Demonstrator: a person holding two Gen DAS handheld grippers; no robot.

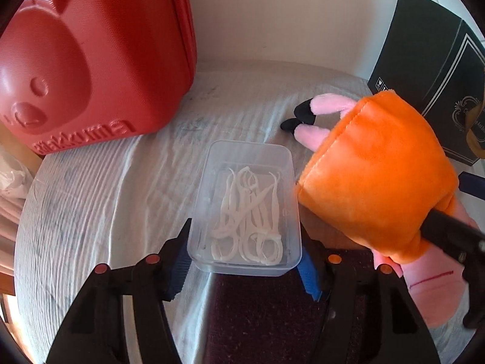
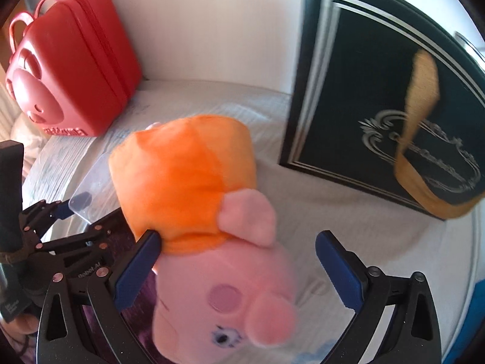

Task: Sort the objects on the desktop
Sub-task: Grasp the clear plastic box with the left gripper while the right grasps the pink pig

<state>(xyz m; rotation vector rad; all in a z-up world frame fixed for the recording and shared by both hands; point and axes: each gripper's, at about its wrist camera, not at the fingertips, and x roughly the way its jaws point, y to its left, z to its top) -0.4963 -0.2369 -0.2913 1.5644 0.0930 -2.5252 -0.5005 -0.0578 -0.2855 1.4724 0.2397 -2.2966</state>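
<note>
wall [image 1: 272,15]: plain white | table cloth [image 1: 91,188]: pale grey, wrinkled | light: soft daylight

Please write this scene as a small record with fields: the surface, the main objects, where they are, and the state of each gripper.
surface: wrinkled white cloth
clear plastic box: holds white floss picks, lies between the open fingers of the left gripper
pink pig plush toy in orange dress: head toward the right gripper, legs pointing away
right gripper: open around the toy; left finger touches the dress
red bear-face plastic case: back left, upright
black gift bag with silver print: back right, upright
</note>
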